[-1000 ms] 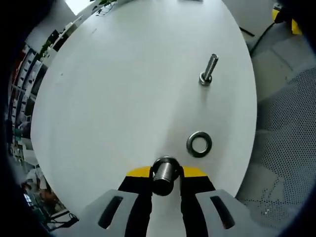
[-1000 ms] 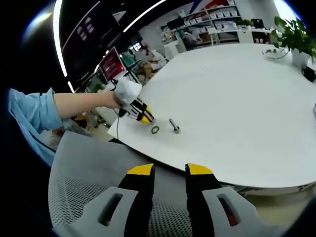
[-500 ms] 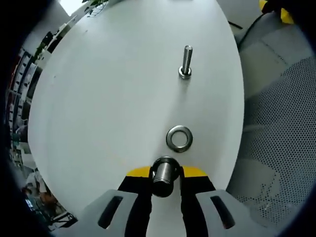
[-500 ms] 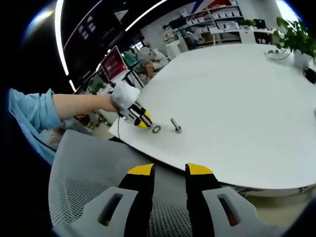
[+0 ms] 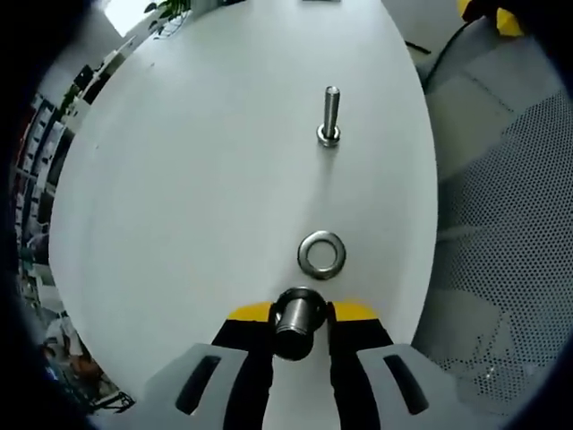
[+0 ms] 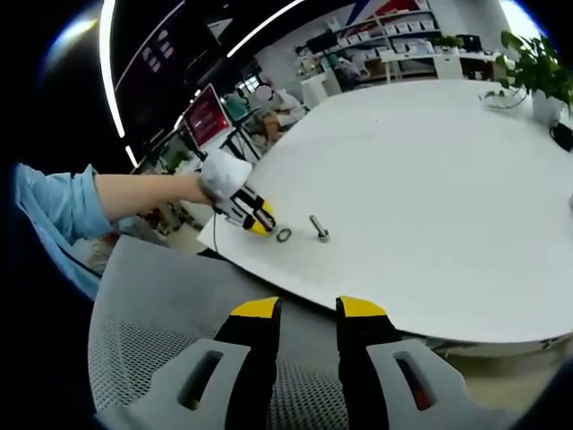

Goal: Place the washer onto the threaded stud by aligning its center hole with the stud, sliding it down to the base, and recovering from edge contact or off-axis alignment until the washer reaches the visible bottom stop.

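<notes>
On a round white table (image 5: 197, 179), the washer (image 5: 322, 254) lies flat near the table's edge, just ahead of the left gripper (image 5: 299, 315). That gripper's yellow-tipped jaws are clenched on a short metal cylinder (image 5: 298, 312), seen end-on between them, which hangs over the table close to the washer but apart from it. Farther along the table from the washer, well apart from it, the bolt (image 5: 329, 115) stands upright on its head, its threaded shank pointing up and bare. Beside the table's edge, a grey mesh chair (image 5: 501, 269) shows its perforated surface.

In the right gripper view, the same white table (image 6: 430, 179) stretches toward shelves and a potted plant (image 6: 537, 63) at its far side. The right gripper (image 6: 307, 315) hangs over the mesh chair (image 6: 161, 331), off the table, its jaws drawn near each other with a narrow gap and nothing between them. Across the table's near corner, the left gripper (image 6: 261, 218) is held in a white-gloved hand (image 6: 224, 170) below a blue sleeve (image 6: 54, 210), its tip just beside the washer (image 6: 284, 235), with the bolt (image 6: 317, 227) near the washer on the other side.
</notes>
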Available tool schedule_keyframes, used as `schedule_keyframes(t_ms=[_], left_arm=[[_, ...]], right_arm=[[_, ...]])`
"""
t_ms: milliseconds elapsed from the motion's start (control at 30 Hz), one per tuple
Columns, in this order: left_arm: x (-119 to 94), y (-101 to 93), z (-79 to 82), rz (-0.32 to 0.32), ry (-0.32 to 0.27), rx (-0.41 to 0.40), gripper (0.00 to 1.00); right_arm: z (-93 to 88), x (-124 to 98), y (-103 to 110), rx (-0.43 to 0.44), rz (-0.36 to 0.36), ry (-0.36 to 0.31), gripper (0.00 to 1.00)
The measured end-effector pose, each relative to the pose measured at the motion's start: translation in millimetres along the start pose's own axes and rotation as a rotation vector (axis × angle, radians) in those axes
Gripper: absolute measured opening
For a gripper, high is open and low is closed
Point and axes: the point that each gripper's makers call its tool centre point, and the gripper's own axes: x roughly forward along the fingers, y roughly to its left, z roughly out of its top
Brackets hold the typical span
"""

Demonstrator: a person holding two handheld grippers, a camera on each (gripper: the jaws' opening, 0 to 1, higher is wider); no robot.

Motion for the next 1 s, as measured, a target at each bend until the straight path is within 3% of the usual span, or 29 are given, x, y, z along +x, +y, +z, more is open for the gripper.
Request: schedule_keyframes(t_ms=[167,500,667,767,1000], left_arm=[[-5,-1.4,6.7,0.004,-0.034,0.002,0.31],[-12,-6.2,14.5,0.004,-0.065,0.024,0.36],[-12,-4.9,20.1,0.030,-0.074,0.120,0.37],[-12,-2.1,26.4,0.064,-0.082,0.237,0.30],[-2,-12.3,32.9,0.011,-0.066,0.268,0.32]], right_arm=[[-0.6,0,0,-0.003,0.000,0.003,0.27],[-0.9,1,1,-0.009,0.005,0.008,0.27],[-1.0,1,1,-0.010,0.007,0.009,0.27],[-1.3,1,1,-0.010,0.007,0.010,0.27],[-1.5,1,2,-0.013,0.008,0.012,0.27]])
